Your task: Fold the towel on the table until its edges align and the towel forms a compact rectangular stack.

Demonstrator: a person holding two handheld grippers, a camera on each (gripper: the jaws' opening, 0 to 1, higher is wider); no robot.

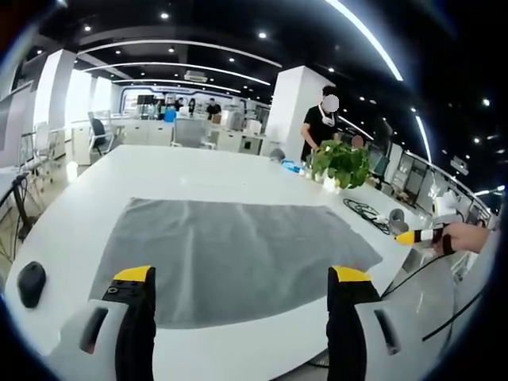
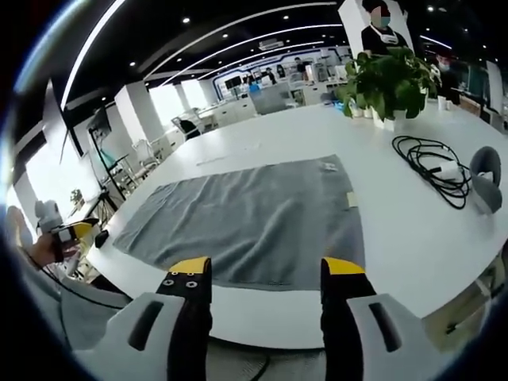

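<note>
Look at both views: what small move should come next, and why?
Probably lower both grippers onto the towel's near edge. The towel lies flat and unfolded on the table; the left gripper and right gripper hang open above that edge, holding nothing.

Bare bench (image 1: 159,171) rings the towel (image 1: 238,254) on all sides. A plant (image 2: 389,79) and cable (image 2: 432,163) crowd one end, a mouse (image 1: 32,283) the other.
</note>
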